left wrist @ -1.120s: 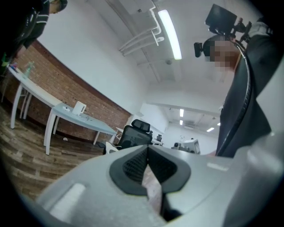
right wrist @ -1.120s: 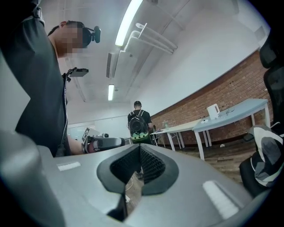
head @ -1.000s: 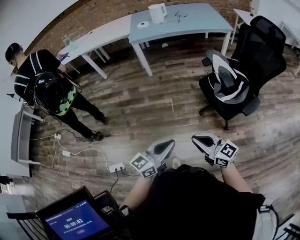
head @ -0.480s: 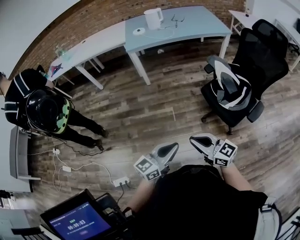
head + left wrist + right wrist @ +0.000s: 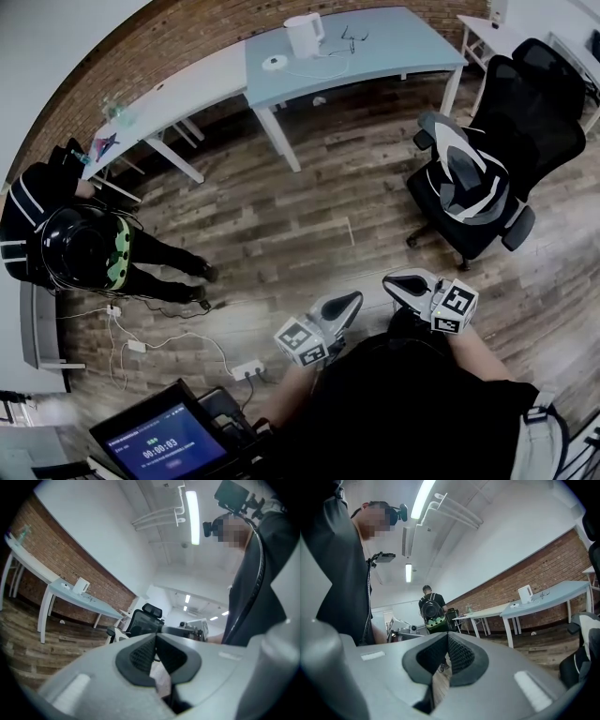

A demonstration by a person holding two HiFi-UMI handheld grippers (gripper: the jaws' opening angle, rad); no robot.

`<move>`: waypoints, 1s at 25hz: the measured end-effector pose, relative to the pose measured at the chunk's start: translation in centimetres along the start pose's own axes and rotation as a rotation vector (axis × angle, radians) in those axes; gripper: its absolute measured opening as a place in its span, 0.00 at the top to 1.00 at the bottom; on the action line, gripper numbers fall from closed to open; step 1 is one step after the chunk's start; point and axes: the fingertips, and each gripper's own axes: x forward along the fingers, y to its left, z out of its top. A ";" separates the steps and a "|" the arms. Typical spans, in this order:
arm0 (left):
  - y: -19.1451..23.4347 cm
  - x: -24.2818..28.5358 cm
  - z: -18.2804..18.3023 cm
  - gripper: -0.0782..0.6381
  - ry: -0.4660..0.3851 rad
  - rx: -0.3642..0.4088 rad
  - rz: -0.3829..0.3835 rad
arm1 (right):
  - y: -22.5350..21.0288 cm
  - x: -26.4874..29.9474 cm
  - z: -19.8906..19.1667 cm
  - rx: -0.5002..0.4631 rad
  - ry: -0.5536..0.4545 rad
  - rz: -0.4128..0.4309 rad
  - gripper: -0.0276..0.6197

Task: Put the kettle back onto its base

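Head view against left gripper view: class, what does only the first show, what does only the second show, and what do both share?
Only the head view: a person with a backpack, a timer screen, and a power strip on the floor. Only the left gripper view: the ceiling light. Both: the white kettle on the blue-grey table, the black chair, and the left gripper, jaws shut.

Blue table [image 5: 394, 42]: white kettle [image 5: 305, 36], round base [image 5: 275, 62] nearby, apart.

White kettle [image 5: 305, 35] on table [image 5: 394, 47], office chair [image 5: 487, 178]
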 end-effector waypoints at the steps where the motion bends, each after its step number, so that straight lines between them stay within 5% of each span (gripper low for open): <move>1: 0.5 0.5 0.1 0.89 -0.002 -0.003 0.006 | -0.6 0.2 -0.1 0.003 0.006 0.007 0.95; 25: 16.1 17.2 9.7 0.89 -0.081 0.052 0.192 | -22.1 7.1 8.8 -0.026 0.043 0.269 0.95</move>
